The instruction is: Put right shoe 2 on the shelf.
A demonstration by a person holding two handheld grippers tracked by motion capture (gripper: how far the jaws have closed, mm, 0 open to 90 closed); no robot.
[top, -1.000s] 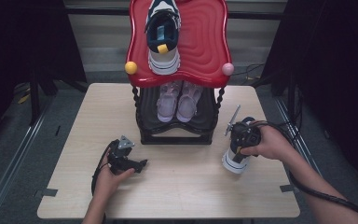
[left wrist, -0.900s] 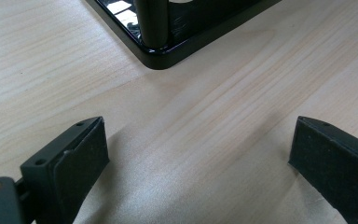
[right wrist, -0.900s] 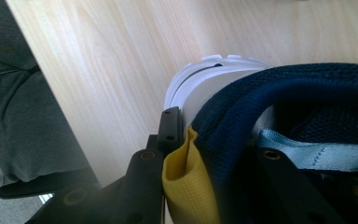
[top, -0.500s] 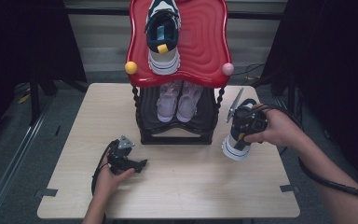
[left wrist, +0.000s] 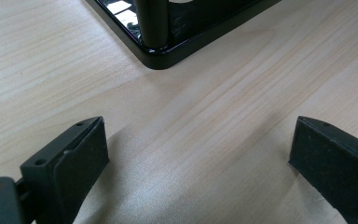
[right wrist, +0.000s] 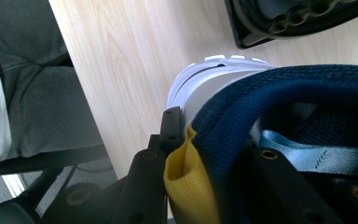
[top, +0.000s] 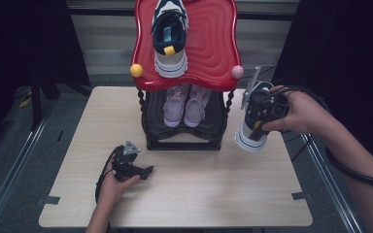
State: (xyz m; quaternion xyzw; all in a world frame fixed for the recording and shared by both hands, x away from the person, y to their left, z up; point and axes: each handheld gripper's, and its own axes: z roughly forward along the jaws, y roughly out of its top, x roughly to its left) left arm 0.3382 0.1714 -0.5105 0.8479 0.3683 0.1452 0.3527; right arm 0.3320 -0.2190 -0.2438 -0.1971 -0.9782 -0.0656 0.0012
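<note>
The left gripper is rested on the table at 7 o'clock of the shoe rack, jaws spread wide and empty, presumably kept clear. One navy-and-white sneaker is seen on the red top shelf and two pink shoes below. At 3 o'clock, a second sneaker is clamped at its heel collar by the right gripper, sole hanging down, apparently for shelving beside its mate.

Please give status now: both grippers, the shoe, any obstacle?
Right gripper shut on navy shoe, lifted. Left gripper open on table. Red rack top near.
</note>
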